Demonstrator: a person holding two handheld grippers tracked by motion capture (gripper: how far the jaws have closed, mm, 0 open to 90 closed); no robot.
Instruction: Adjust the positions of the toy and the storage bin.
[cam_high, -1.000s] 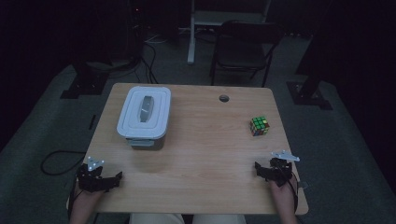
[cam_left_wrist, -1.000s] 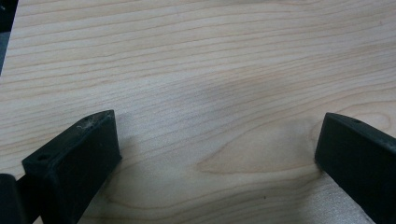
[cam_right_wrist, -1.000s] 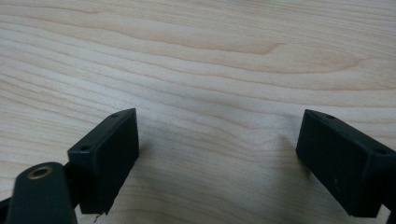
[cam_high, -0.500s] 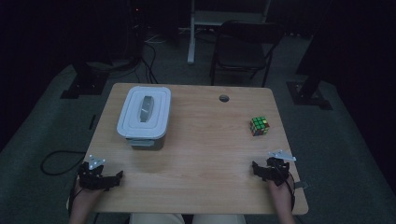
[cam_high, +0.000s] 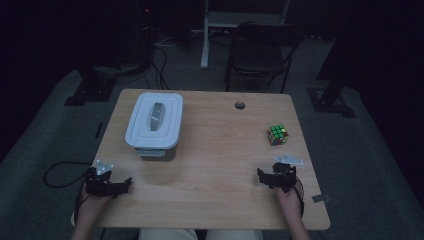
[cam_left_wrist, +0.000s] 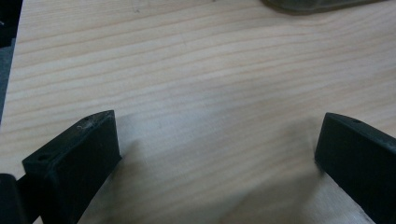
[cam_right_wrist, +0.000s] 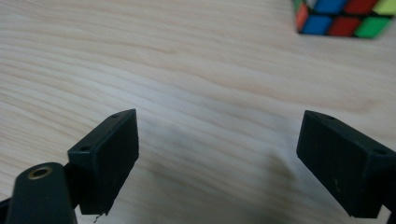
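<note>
So it's a light wood tabletop in a pretty dark room, with a person holding tongs in each hand at the near edge. The left tongs sit low near the front left corner, and in the left gripper view the two black jaws are spread wide with nothing but bare wood grain between them, so released and empty. Same story for the right tongs near the front right: the right gripper view shows the jaws wide apart over plain wood, holding nothing.

Ahead of the left tongs and a bit toward the middle there's a grey lidded container with a handle on its lid, lid on. Just its bottom edge peeks into the top of the left gripper view. Ahead of the right tongs, slightly to the outside, sits a colourful puzzle cube, well apart from the jaws; the right gripper view catches its blue, red and green stickers.

Farther back is a small round hole in the tabletop. No readable brand or writing on anything. Behind the tabletop there's a folding chair.
</note>
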